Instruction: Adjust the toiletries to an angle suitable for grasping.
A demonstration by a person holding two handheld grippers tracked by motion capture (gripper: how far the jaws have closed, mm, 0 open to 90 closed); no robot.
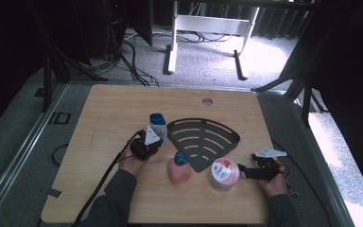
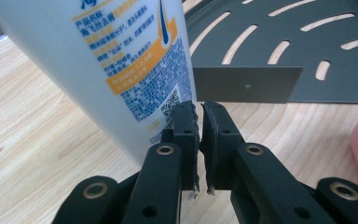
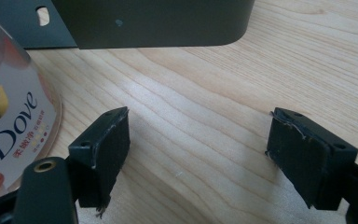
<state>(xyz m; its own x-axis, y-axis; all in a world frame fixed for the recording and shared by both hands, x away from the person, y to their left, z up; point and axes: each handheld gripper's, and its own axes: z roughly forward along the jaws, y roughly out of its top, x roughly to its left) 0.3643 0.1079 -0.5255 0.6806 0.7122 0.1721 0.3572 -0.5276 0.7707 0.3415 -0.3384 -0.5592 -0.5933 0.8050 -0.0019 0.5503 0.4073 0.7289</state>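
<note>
A white bottle with a blue cap [image 1: 158, 124] stands on the table just left of the black slotted corner shelf [image 1: 203, 139]. My left gripper [image 1: 147, 142] sits right beside that bottle [image 2: 98, 60], shut with nothing between its pads [image 2: 199, 140]. A pink bottle with a blue cap [image 1: 178, 168] stands in front of the shelf. A pink Dove jar with a white lid [image 1: 223, 175] stands to its right. My right gripper [image 1: 246, 171] rests just right of the jar [image 3: 9, 112], open, with bare wood between its pads [image 3: 109, 144].
The wooden table [image 1: 104, 113] has a round cable hole [image 1: 207, 101] near its far edge. The shelf's upright lip [image 2: 247, 84] faces the left gripper; its rounded corner [image 3: 158, 23] lies ahead of the right one. Cables trail off both grippers.
</note>
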